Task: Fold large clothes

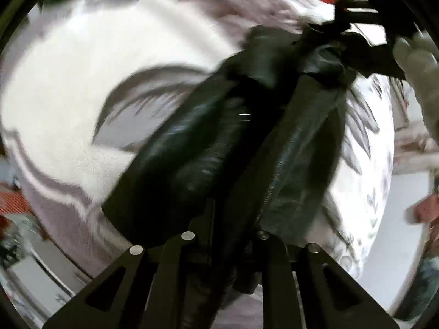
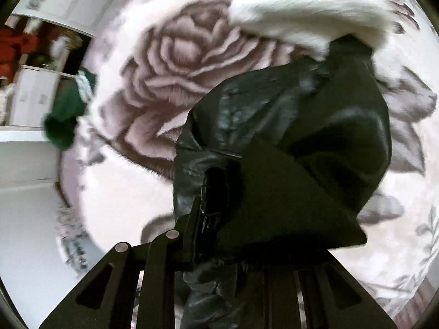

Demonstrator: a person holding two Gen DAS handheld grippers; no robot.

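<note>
A black leather garment (image 1: 208, 148) is held clenched in both tongs (image 1: 236, 235) (image 2: 219, 219) above a floral blanket (image 2: 170, 63); the slick leather could be lost from either grip.

Both cameras sit just behind their jaws and look steeply down along them at a bed. The left wrist view faces the flower-print blanket (image 1: 68, 87) from close above, with a black garment (image 1: 208, 148) filling the middle and the right gripper (image 1: 365, 19) showing at its upper right edge. The right wrist view hangs just as near over the same blanket (image 2: 175, 63), the same garment (image 2: 315, 115) covering its centre. Both views are blurred.
</note>
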